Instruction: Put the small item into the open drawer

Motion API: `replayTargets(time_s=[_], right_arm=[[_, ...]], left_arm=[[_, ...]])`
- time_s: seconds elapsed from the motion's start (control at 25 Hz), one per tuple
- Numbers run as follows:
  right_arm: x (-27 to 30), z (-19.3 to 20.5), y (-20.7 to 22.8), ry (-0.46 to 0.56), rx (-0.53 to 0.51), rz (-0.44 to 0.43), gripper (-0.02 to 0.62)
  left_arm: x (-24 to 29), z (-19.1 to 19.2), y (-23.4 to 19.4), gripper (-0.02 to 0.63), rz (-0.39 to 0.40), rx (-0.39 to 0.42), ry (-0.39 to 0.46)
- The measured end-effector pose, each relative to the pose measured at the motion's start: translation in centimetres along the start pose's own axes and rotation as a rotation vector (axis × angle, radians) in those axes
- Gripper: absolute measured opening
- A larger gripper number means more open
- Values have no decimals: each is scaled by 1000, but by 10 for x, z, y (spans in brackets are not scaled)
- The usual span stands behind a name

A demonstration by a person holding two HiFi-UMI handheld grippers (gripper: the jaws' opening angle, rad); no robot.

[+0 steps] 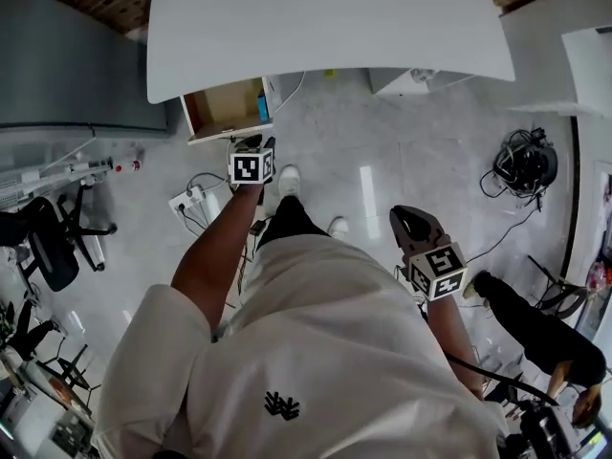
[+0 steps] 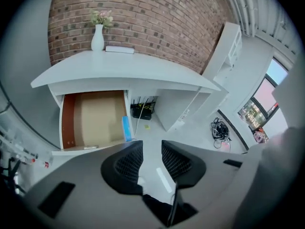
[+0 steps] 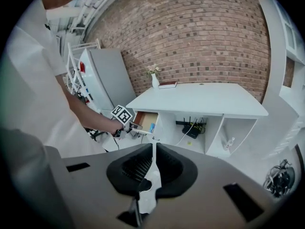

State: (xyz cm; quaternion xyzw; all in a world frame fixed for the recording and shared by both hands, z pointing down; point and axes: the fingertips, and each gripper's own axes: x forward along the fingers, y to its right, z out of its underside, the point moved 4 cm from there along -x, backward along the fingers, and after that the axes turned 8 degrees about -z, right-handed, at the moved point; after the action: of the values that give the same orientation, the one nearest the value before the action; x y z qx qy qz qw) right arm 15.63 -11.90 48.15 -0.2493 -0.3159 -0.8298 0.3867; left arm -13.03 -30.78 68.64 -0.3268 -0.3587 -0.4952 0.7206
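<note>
Looks done: the blue item [image 2: 126,128] lies in the drawer [image 2: 90,118]. Near it, the left hand-held gripper [image 2: 148,151] gapes empty; the right hand-held gripper [image 3: 153,152] is closed, empty.

White T-shirt [image 1: 335,333]; dark mesh-padded left claw [image 2: 151,147].

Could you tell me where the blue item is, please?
Left gripper view: the blue item sits inside the open drawer, against its right wall.
</note>
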Motion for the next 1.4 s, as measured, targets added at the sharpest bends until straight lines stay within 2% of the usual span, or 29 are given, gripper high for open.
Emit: replayTargets(time_s=[0.2,0.44,0.64,0.72,1.08,1.4], right_arm=[[-47,39,-8,23,-34,-61,40],[-84,81,-21,59,-67,-147,35],[-111,108,-32,51,-102,-187,32],[-123,114,-39,60,-117,-196,32],[-150,136,-62,81,-176,-240,31],[-162,148,-76,81,-198,-240,31]], left_arm=[[-69,34,72,92,107,4,45],[-139,74,152,43,262,58,94],[-203,105,203,37,344,7,102],[-228,119,223,35,380,11,111],[-298,146,272,35,416,116,179],[-318,156,282,35,424,109,226]])
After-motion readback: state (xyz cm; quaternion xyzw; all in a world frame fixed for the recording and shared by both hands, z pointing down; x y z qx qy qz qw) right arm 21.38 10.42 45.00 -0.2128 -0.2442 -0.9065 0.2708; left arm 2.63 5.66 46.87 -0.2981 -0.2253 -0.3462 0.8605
